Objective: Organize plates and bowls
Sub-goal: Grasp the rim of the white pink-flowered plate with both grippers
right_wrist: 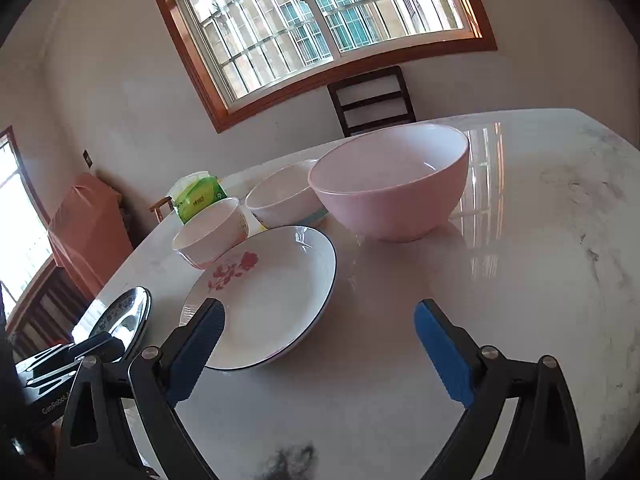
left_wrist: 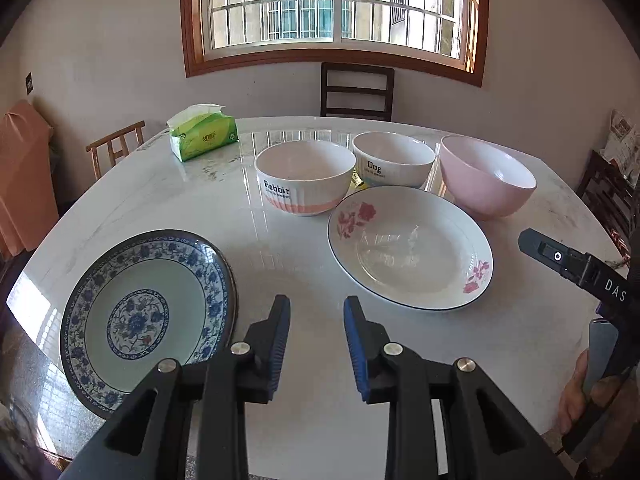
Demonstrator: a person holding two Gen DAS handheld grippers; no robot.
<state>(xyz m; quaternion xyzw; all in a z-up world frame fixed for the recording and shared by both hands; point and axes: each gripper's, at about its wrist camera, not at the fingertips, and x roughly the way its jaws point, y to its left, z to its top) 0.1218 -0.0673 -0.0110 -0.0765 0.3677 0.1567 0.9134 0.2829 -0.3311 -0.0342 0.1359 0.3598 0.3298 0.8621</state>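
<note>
Five pieces of crockery stand upright and empty on the marble table [left_wrist: 200,208]. Blue plate [left_wrist: 148,320] – floral pattern, near the left edge. Rose plate [left_wrist: 410,248] – white, dark rim line, red flowers, well apart from the blue plate. Behind it, in a row: Rabbit bowl [left_wrist: 304,176], Dog bowl [left_wrist: 394,160], and the larger pink bowl [left_wrist: 486,176], just beside one another.

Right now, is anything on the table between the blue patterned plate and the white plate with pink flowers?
No. In the left wrist view, only bare marble tabletop lies between the blue patterned plate and the white pink-flowered plate.
</note>
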